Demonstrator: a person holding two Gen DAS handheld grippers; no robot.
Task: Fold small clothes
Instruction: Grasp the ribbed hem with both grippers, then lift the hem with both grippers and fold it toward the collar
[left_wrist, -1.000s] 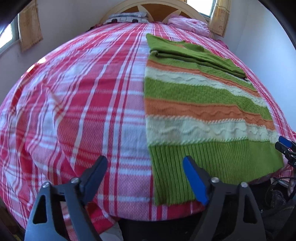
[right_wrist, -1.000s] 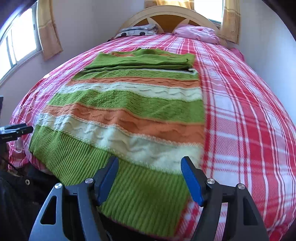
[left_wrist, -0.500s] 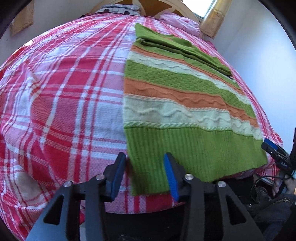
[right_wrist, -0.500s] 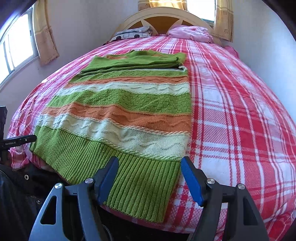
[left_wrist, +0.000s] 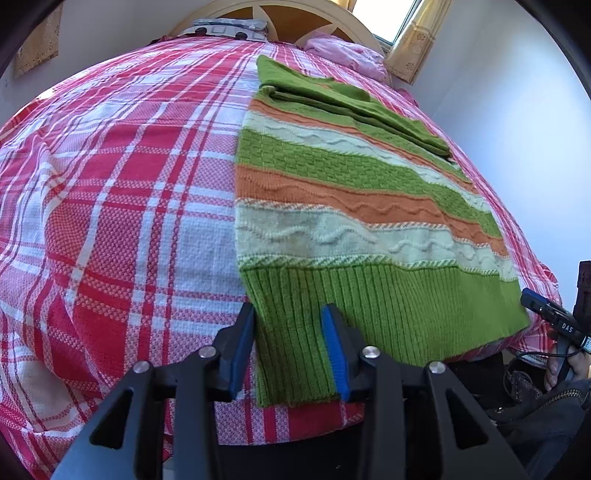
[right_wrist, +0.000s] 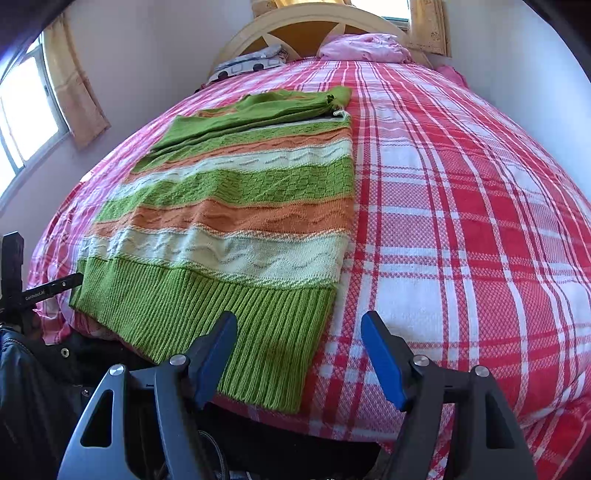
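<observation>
A bed (right_wrist: 461, 229) in red-and-white plaid; a striped green sweater (right_wrist: 236, 206) lies flat; pillows (right_wrist: 364, 46) at the headboard.

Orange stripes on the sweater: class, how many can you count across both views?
3 on the sweater: a wide one above the lowest cream band, a narrower one farther up, and a thin sliver at the folded top. The folded green part may hide more.

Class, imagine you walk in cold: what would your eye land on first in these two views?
First the striped green, orange and cream sweater, lying flat on the red plaid bedspread, its sleeves folded across the far end. Then the blue-padded left gripper straddling the ribbed hem's corner, and the right gripper wide over the other corner.
</observation>
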